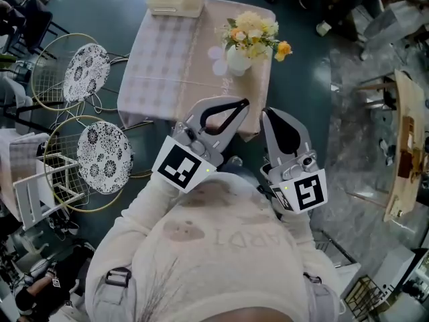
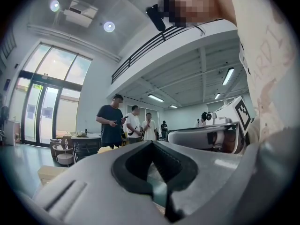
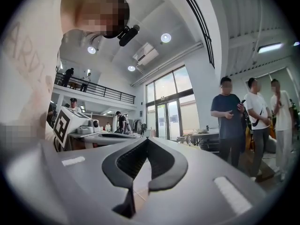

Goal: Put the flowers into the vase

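A white vase point(image 1: 238, 60) stands at the right edge of the cloth-covered table point(image 1: 167, 66), about midway along it, holding a bunch of cream, yellow and orange flowers point(image 1: 253, 33). A beige box point(image 1: 175, 0) sits on the far edge, and its contents cannot be seen. At the near edge a person in a pale sweatshirt holds the left gripper point(image 1: 244, 103) and the right gripper point(image 1: 267, 111) close to the chest, well apart from the vase. Each has its jaws brought together at the tips, with nothing in the hollow between the dark pads. Two wire-framed chairs point(image 1: 87, 72) with patterned seats stand off the table's left edge, and a white rack point(image 1: 37, 186) is cut off at the left of the head view. Neither gripper view shows the vase. Both look up into a high-ceilinged hall, where three people point(image 3: 229, 121) stand near glass doors point(image 3: 168, 111), out of the head view's sight. The left gripper view catches the other tool's marker cube point(image 2: 241, 112) at right. A pale yellow patch just over its own jaw is too small to identify.
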A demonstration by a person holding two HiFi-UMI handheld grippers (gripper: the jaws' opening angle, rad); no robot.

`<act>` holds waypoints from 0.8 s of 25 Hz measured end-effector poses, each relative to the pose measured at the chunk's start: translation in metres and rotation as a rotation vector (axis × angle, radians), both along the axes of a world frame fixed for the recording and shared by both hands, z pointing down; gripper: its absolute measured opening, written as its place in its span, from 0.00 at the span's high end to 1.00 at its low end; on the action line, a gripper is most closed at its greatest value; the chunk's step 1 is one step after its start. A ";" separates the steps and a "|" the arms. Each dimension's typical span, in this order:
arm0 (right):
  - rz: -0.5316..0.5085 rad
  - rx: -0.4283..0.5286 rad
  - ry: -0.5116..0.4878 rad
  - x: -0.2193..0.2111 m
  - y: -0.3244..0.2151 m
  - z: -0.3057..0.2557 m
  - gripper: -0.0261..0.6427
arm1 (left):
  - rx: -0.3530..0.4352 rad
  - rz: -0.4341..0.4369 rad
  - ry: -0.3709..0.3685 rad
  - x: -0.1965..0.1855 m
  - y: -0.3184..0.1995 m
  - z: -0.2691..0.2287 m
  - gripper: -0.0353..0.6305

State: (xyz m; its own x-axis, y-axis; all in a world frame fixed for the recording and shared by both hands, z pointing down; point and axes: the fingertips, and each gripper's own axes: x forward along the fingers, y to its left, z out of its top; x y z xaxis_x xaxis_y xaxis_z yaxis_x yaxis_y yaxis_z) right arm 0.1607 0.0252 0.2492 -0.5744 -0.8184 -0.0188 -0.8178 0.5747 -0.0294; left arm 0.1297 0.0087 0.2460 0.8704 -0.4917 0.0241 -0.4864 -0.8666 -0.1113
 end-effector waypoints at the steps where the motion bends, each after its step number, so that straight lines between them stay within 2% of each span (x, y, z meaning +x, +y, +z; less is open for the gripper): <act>1: -0.004 0.003 0.000 0.000 0.002 -0.001 0.92 | 0.001 -0.004 0.003 0.000 0.001 -0.001 0.95; 10: -0.004 0.024 -0.014 -0.001 0.010 -0.008 0.92 | 0.013 -0.016 0.031 0.000 0.006 -0.009 0.95; 20: -0.014 0.037 -0.025 -0.007 0.002 -0.013 0.92 | 0.025 -0.013 0.018 -0.002 0.000 -0.012 0.95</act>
